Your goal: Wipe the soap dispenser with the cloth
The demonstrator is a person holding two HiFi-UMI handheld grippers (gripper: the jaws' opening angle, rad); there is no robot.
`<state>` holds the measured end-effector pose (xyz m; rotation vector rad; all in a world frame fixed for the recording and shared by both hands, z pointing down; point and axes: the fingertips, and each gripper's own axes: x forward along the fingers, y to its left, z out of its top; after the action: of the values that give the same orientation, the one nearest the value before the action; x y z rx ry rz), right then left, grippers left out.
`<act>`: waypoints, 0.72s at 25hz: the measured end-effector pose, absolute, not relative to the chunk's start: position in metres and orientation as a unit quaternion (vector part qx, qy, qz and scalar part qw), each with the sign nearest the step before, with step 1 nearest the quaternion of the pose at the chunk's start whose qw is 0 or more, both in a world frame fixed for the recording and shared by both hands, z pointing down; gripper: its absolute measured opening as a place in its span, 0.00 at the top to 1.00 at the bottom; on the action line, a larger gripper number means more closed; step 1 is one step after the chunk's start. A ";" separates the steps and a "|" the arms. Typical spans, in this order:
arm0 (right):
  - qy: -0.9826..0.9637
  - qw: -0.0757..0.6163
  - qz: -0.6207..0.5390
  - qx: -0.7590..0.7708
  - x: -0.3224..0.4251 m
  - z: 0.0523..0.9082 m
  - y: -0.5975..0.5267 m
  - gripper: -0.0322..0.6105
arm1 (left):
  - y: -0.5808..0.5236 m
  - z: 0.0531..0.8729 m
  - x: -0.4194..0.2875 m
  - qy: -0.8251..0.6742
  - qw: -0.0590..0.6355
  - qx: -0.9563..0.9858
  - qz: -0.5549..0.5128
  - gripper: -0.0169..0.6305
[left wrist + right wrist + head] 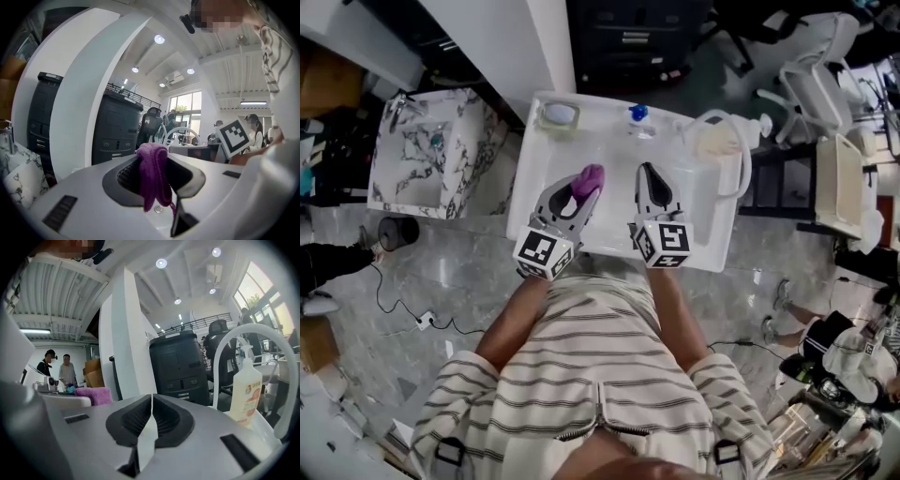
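Observation:
My left gripper [584, 187] is shut on a purple cloth [589, 178], held above the white basin [531, 202]. In the left gripper view the cloth [153, 176] hangs folded between the jaws of that gripper [154, 161]. My right gripper [649, 176] hovers beside it, shut with nothing between its jaws; the right gripper view shows the gripper [152, 406] closed tip to tip. The cream soap dispenser [719, 141] stands at the basin's far right corner, inside a white hose loop. In the right gripper view the dispenser [246, 390] is to the right, apart from the jaws, and the cloth [93, 395] to the left.
A blue-capped bottle [638, 115] and a small dish [558, 115] stand at the basin's back edge. A marble-patterned sink [412, 169] is to the left, a white pillar [520, 47] and a black cabinet [628, 37] behind, white chairs [816, 84] at right.

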<state>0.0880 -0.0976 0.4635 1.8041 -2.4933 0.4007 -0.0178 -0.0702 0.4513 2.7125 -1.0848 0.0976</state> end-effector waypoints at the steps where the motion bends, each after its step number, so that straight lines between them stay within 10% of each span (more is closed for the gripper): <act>1: -0.803 0.018 0.128 0.582 0.088 0.459 -0.095 0.96 | -0.068 0.449 -0.018 -0.371 0.107 0.922 0.032 0.77; 18: -0.805 0.018 0.116 0.582 0.082 0.430 -0.058 0.95 | -0.057 0.425 -0.026 -0.391 0.068 0.917 0.024 0.77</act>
<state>0.0817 -0.0582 0.4303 1.8084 -2.4997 0.3608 -0.0264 -0.0568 0.4254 2.7631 -1.1786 0.0708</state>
